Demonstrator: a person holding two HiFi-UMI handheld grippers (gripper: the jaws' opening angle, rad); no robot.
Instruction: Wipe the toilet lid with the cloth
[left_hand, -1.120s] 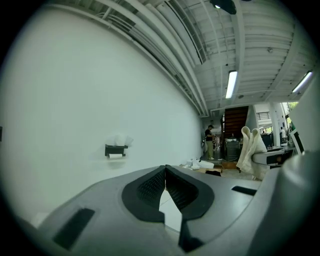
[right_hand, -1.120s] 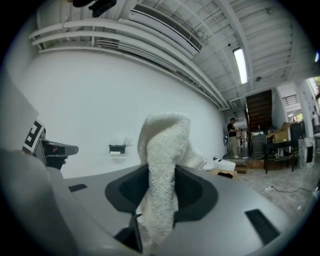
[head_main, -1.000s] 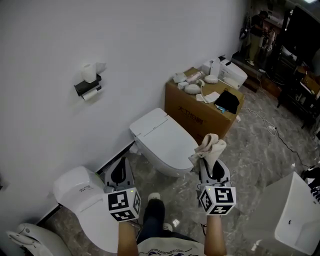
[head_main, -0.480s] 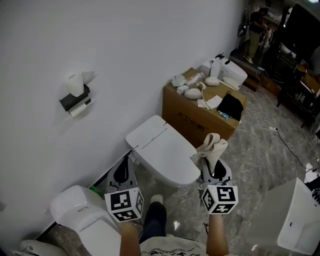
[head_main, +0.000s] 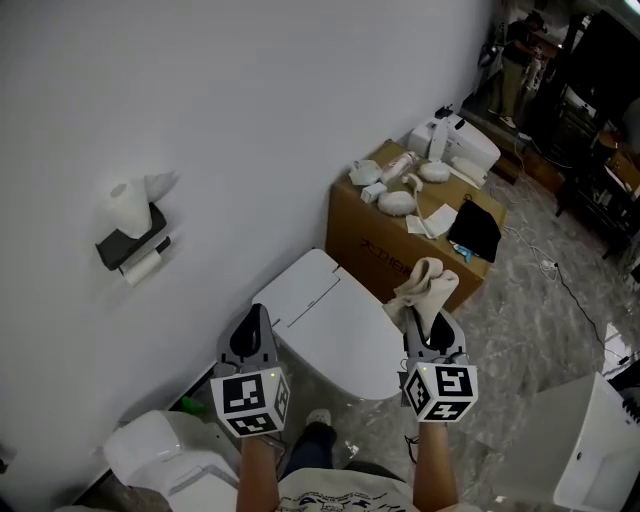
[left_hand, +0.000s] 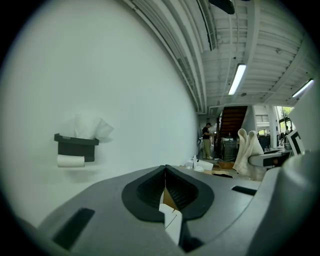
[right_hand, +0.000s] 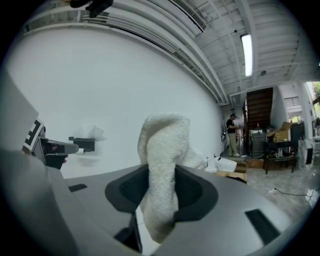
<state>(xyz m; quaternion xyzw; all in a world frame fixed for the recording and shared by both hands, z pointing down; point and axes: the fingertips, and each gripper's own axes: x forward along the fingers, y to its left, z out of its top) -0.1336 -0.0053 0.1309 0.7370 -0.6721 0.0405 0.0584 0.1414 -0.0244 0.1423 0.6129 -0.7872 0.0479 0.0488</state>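
While right gripper (head_main: 427, 320) clamps cloth (head_main: 428, 282), left gripper (head_main: 251, 328) jaws together; box (head_main: 362, 226) print unreadable, perhaps Chinese.

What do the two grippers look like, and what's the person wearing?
The left gripper and right gripper match: grey shells with black ribbed lining inside the jaws, each carrying a white cube printed with black square markers. The person wears a pale printed T-shirt and dark trousers.

white wall (head_main: 200, 100) | grey marbled floor (head_main: 530, 330) | cardboard box (head_main: 378, 245) | ceiling tube light (left_hand: 236, 79)
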